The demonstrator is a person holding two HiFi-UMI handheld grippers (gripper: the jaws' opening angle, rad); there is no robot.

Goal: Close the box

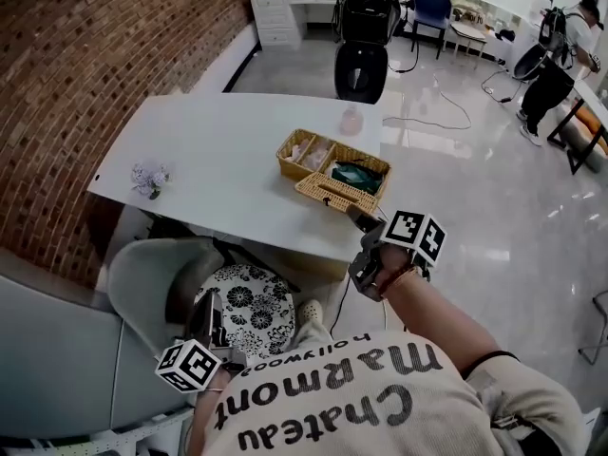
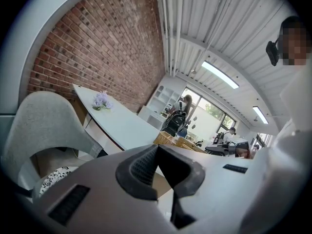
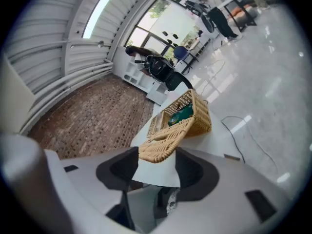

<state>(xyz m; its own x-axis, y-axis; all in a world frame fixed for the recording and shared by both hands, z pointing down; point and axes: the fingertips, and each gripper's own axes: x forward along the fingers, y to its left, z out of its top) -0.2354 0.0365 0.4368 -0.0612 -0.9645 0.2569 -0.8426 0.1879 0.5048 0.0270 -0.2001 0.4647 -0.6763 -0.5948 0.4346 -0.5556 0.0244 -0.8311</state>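
A wicker box [image 1: 302, 146] stands near the right front corner of the white table [image 1: 218, 150], with something green [image 1: 357, 176] in one compartment. Its lid [image 1: 324, 194] is open and hangs out over the table's front edge. My right gripper [image 1: 359, 221] is just in front of that lid, jaws open. In the right gripper view the lid [image 3: 163, 143] tilts up ahead of the right gripper [image 3: 156, 156], its free edge between the spread fingers, and the box [image 3: 200, 118] lies behind. My left gripper [image 1: 205, 313] is low beside the chair, away from the table; its pads meet, holding nothing [image 2: 157, 149].
A small bunch of flowers [image 1: 150, 179] lies at the table's left, a pale cup [image 1: 351, 120] at its far edge. A grey chair [image 1: 142, 274] with a patterned cushion [image 1: 249, 297] stands below the table. A black chair [image 1: 363, 55] and a brick wall [image 1: 95, 55] lie beyond.
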